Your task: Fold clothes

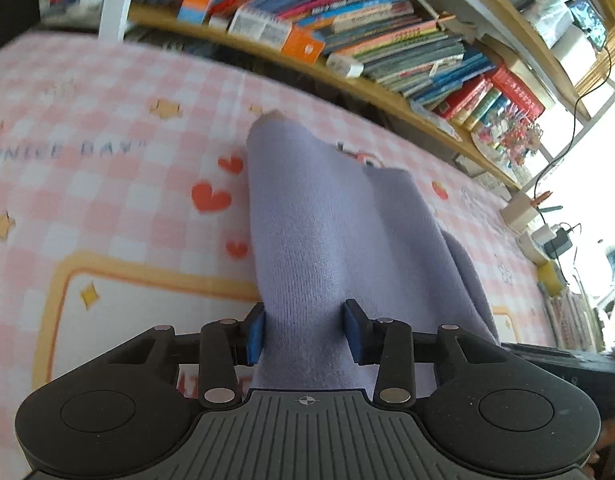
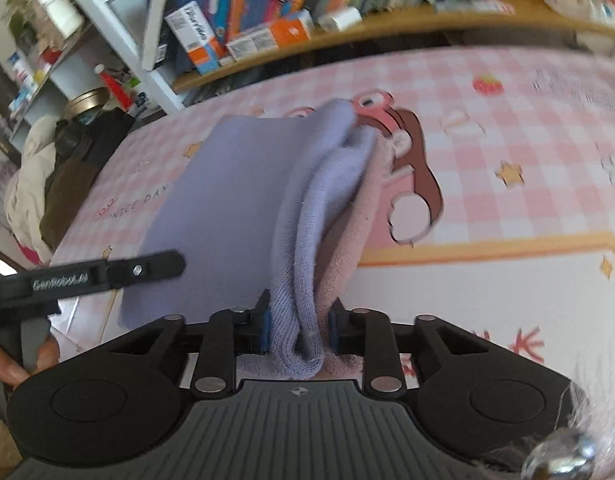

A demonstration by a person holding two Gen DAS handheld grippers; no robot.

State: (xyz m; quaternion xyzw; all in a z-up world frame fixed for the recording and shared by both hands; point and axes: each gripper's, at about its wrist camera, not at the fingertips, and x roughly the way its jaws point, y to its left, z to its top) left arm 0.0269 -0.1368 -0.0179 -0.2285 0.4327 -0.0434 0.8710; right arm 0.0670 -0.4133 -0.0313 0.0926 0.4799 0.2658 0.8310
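Observation:
A lavender knit garment (image 1: 327, 220) lies partly folded on the pink checked tablecloth (image 1: 107, 112). My left gripper (image 1: 305, 330) is shut on its near edge, the cloth bunched between the blue pads (image 1: 254, 334). In the right wrist view the same garment (image 2: 243, 184) shows a pinkish inner layer on its right side. My right gripper (image 2: 299, 326) is shut on a thick fold of it. The left gripper's black body (image 2: 87, 276) reaches in from the left beside the garment.
A wooden shelf of books (image 1: 367, 28) runs along the far side of the table. A white charger and cables (image 1: 547, 232) sit at the table's right end. A white rack with jars (image 2: 63, 40) and a bag (image 2: 47, 168) stand at the left.

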